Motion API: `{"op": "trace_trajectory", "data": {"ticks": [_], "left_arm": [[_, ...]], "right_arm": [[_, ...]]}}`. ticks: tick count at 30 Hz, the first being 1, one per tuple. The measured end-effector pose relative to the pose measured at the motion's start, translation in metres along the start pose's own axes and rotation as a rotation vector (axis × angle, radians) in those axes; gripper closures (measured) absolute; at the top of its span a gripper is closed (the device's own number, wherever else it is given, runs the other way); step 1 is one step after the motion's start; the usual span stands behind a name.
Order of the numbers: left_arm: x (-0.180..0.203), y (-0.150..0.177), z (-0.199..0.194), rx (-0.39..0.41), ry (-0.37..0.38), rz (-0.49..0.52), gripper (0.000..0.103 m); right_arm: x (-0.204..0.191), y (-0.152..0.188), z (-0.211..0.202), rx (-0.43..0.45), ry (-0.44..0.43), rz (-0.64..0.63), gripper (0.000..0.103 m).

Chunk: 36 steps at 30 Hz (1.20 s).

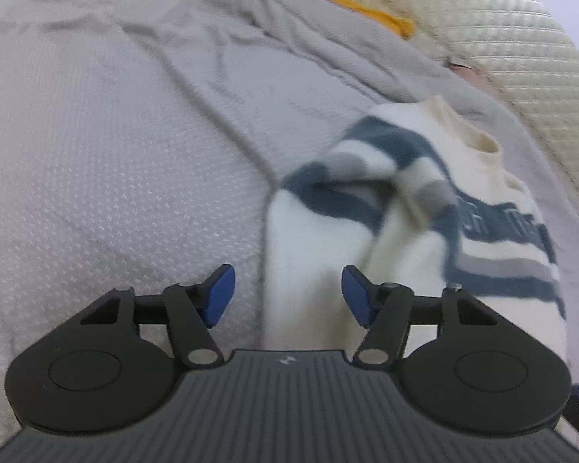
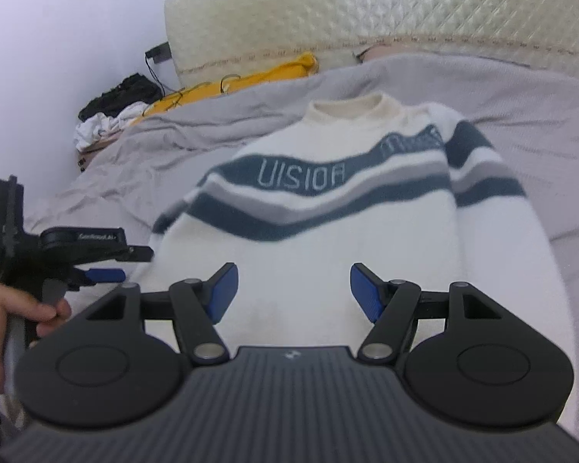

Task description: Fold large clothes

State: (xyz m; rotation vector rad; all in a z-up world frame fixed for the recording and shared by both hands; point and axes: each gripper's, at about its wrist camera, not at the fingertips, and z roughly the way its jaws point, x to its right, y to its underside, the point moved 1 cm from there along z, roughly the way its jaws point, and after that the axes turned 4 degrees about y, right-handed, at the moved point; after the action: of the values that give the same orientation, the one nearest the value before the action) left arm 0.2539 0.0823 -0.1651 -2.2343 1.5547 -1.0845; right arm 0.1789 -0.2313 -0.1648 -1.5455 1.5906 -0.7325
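Note:
A white knit sweater [image 2: 312, 254] with blue and grey stripes and the word "UISIOR" lies front up on a grey blanket [image 2: 521, 123], collar toward the headboard. My right gripper [image 2: 292, 291] is open and empty, low over its lower middle. In the left wrist view the sweater [image 1: 424, 239] lies at the right, its left sleeve [image 1: 305, 247] folded in over the body. My left gripper [image 1: 287, 295] is open and empty, just above that sleeve's white part. The left gripper also shows in the right wrist view [image 2: 108, 270] at the sweater's left edge.
A quilted cream headboard [image 2: 366, 11] stands behind the bed. A yellow cloth [image 2: 251, 77] and a pile of dark and white clothes [image 2: 112, 108] lie at the far left. A white textured bedspread [image 1: 96, 154] covers the bed left of the sweater.

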Motion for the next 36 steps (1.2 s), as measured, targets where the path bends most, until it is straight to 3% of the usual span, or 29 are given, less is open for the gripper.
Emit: {"op": "trace_trajectory", "data": {"ticks": [3,4,5,8,12,14,17,19,22,27,32,36], "left_arm": [[-0.004,-0.002,0.011,0.013,-0.001,-0.041,0.042],[-0.005,-0.003,0.013,0.019,0.013,-0.052,0.054],[-0.004,-0.004,0.015,0.02,0.039,-0.062,0.072],[0.0,-0.009,0.018,0.037,0.064,-0.068,0.089],[0.018,-0.016,0.0,0.134,0.092,-0.006,0.091],[0.039,-0.019,-0.018,0.211,0.127,0.079,0.091],[0.075,-0.015,-0.043,0.295,0.229,0.2,0.091],[0.101,-0.008,-0.051,0.304,0.311,0.27,0.091],[0.132,0.009,-0.048,0.271,0.416,0.336,0.091],[0.168,0.047,-0.024,0.142,0.495,0.438,0.091],[0.184,0.087,0.017,-0.043,0.431,0.536,0.091],[0.186,0.096,0.022,-0.029,0.417,0.549,0.09]], "right_arm": [[0.006,0.002,0.011,-0.017,-0.015,0.018,0.037],[0.008,0.002,0.015,-0.023,-0.019,0.025,0.037],[0.01,0.002,0.02,-0.03,-0.023,0.03,0.037],[0.014,-0.001,0.033,-0.046,-0.034,0.049,0.037],[0.021,-0.003,0.044,-0.062,-0.045,0.075,0.037],[0.026,-0.004,0.046,-0.067,-0.044,0.091,0.037],[0.034,-0.006,0.044,-0.063,-0.042,0.126,0.037],[0.039,-0.009,0.043,-0.054,-0.038,0.148,0.037],[0.052,-0.014,0.039,-0.03,-0.011,0.184,0.037],[0.078,-0.02,0.036,-0.014,0.037,0.272,0.037],[0.09,-0.021,0.032,-0.006,0.075,0.301,0.037],[0.089,-0.019,0.034,-0.013,0.087,0.292,0.036]]}}
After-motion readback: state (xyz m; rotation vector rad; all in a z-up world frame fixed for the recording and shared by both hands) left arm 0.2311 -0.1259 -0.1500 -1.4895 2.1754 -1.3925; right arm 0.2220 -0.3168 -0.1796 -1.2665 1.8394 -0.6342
